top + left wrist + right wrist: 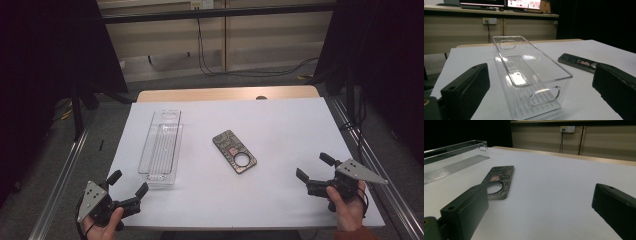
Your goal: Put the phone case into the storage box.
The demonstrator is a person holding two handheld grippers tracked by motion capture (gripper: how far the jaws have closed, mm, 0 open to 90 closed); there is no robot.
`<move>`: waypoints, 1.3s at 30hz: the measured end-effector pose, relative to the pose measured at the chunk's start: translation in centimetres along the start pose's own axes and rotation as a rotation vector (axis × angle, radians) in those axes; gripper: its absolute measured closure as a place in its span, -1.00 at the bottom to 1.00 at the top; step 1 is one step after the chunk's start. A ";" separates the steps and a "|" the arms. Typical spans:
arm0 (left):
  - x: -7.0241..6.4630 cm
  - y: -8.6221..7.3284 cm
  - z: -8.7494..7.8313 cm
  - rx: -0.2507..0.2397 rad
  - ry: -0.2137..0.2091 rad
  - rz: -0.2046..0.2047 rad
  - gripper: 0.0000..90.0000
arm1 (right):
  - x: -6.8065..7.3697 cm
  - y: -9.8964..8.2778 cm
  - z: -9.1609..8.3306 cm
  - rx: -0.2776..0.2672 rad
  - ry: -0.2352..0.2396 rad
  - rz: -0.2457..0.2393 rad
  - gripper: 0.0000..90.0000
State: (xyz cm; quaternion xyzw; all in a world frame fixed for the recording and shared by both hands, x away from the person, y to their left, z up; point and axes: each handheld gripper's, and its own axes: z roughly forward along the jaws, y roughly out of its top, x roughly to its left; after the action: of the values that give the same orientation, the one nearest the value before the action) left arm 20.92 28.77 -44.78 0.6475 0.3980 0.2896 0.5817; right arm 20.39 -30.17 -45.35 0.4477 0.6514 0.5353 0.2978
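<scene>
A clear plastic bin [161, 147] lies lengthwise on the white sheet at the left, empty, with a handle slot at each end. To its right lies a flat dark circuit board [234, 151] with a round hole and a small pink chip. My left gripper [128, 184] is held at the near left corner, open, pointing at the bin's near end [544, 96]. My right gripper [315, 167] is at the near right, open and empty, with the board [499, 181] ahead of its left jaw.
The white sheet [280, 125] covers a wooden table whose far edge [225, 93] shows. Metal rails [60, 170] run along both sides. Cables [240, 70] lie on the floor beyond, and black curtains hang left and right.
</scene>
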 end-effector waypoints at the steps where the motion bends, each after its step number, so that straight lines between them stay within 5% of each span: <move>1: 0.0 0.0 0.0 0.005 -0.002 0.004 -0.97 | 0.0 0.0 0.0 0.000 -0.001 -0.001 -0.99; 17: 0.0 0.0 0.0 0.009 -0.010 -0.003 -0.96 | 0.2 0.0 0.1 0.020 0.026 0.018 -0.99; 39: -0.1 0.0 -0.2 0.003 -0.008 -0.017 -0.96 | 1.5 0.0 0.9 0.076 0.109 -0.025 -0.98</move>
State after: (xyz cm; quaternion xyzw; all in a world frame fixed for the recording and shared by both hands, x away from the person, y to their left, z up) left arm 20.68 28.81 -44.73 0.6461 0.4016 0.2815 0.5848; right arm 20.53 -28.38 -45.47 0.4207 0.6921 0.5300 0.2513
